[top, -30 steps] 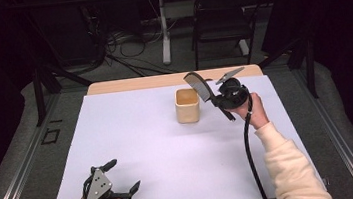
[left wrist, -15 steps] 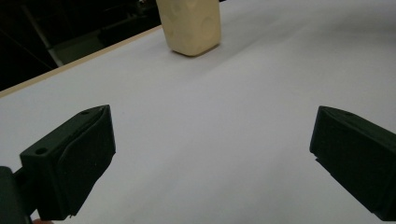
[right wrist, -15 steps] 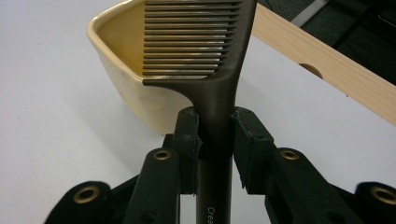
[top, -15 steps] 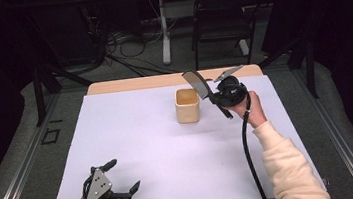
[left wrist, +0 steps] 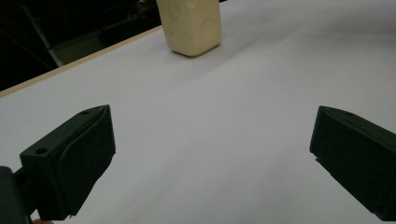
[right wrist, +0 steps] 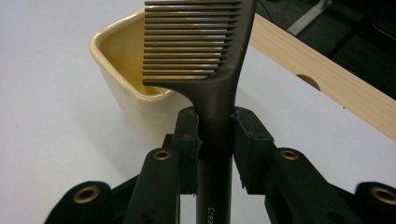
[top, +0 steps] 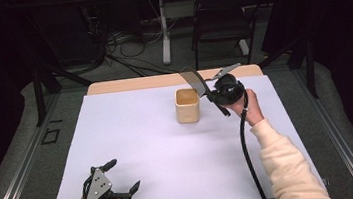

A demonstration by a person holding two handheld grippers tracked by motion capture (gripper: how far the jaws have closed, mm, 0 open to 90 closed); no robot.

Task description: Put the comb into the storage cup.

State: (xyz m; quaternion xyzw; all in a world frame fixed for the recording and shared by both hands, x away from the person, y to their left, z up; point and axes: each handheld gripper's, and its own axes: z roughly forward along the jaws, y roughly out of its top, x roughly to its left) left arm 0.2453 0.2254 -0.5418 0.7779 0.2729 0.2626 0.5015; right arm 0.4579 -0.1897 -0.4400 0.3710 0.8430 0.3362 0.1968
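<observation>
A cream square cup (top: 187, 106) stands upright near the far middle of the white table sheet (top: 160, 146). My right gripper (top: 211, 94) is held in the air just right of the cup, shut on the handle of a dark brown comb (top: 192, 81). In the right gripper view the comb (right wrist: 205, 51) rises between the jaws, its teeth over the rim of the cup (right wrist: 130, 88). My left gripper (top: 123, 177) rests open near the front left edge, nothing between its fingers (left wrist: 70, 158). The left gripper view has the cup (left wrist: 190, 25) far ahead.
A bare wooden strip of the table (top: 127, 85) runs along the far edge. Beyond it are a black chair (top: 221, 24), cables on the floor and a desk leg. A black cable (top: 247, 152) trails from the right gripper along the sleeve.
The right gripper with the comb has shifted slightly; the left gripper has stayed where it was.
</observation>
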